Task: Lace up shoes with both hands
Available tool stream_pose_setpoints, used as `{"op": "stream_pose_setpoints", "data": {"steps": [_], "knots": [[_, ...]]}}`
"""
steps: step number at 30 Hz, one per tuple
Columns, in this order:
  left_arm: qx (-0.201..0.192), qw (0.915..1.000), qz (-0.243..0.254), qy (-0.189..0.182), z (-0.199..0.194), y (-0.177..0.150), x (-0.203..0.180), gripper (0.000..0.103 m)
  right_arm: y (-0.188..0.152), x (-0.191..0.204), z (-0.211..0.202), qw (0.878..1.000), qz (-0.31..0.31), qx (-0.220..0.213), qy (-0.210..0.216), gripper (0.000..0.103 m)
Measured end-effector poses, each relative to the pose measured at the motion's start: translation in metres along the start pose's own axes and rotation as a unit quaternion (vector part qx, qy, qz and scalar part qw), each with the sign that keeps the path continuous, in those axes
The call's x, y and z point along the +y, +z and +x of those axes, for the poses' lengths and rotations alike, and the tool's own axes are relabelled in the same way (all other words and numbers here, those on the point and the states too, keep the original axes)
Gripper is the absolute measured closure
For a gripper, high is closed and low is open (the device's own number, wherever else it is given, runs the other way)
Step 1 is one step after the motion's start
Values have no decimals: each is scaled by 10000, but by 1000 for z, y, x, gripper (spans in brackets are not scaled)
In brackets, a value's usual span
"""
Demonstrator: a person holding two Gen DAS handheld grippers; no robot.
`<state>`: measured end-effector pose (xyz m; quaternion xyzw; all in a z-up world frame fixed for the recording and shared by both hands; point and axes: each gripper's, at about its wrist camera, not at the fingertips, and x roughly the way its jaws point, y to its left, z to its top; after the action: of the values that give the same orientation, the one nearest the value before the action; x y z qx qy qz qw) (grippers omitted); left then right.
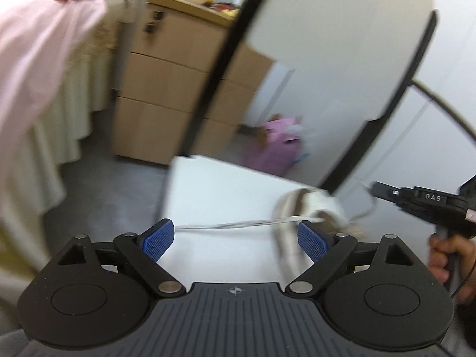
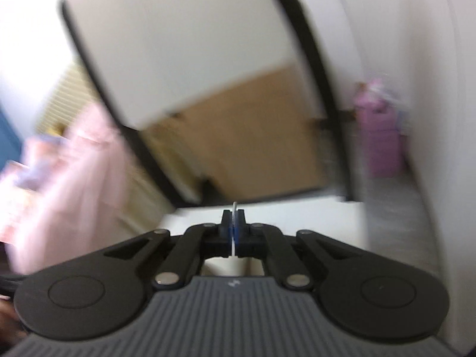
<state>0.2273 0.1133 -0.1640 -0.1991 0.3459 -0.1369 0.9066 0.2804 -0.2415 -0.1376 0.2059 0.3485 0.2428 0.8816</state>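
In the left wrist view a beige and white shoe [image 1: 300, 208] lies blurred on the white table [image 1: 223, 184]. A white lace [image 1: 238, 224] stretches from it to the left, across the gap in front of my left gripper [image 1: 235, 239]. That gripper is open, its blue pads [image 1: 157, 239] wide apart and gripping nothing. My right gripper [image 1: 376, 187] comes in from the right edge, beyond the shoe, with a hand [image 1: 446, 253] on its grip. In the right wrist view the right gripper [image 2: 234, 223] is shut on a thin white lace [image 2: 234, 248] that runs between its pads. The shoe is hidden in that view.
A chair with a white back and black frame [image 1: 327, 44] stands just behind the table. Further back are a wooden drawer cabinet [image 1: 166, 89], a pink cloth [image 1: 44, 44] draped at the left and a pink box [image 1: 273, 145] on the grey floor.
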Motion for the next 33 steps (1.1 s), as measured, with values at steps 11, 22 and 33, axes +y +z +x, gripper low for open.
{"op": "stream_pose_setpoints", "data": {"steps": [11, 22, 33], "knots": [[93, 9719, -1677, -1652, 14, -4, 15, 23, -29, 87, 15, 9841, -1254, 596, 1110, 101], [107, 9731, -1861, -1350, 12, -5, 28, 23, 1, 15, -18, 10000, 12, 86, -7, 86], [-446, 9971, -1, -614, -1, -6, -23, 23, -13, 17, 4, 9921, 857, 837, 380, 62]]}}
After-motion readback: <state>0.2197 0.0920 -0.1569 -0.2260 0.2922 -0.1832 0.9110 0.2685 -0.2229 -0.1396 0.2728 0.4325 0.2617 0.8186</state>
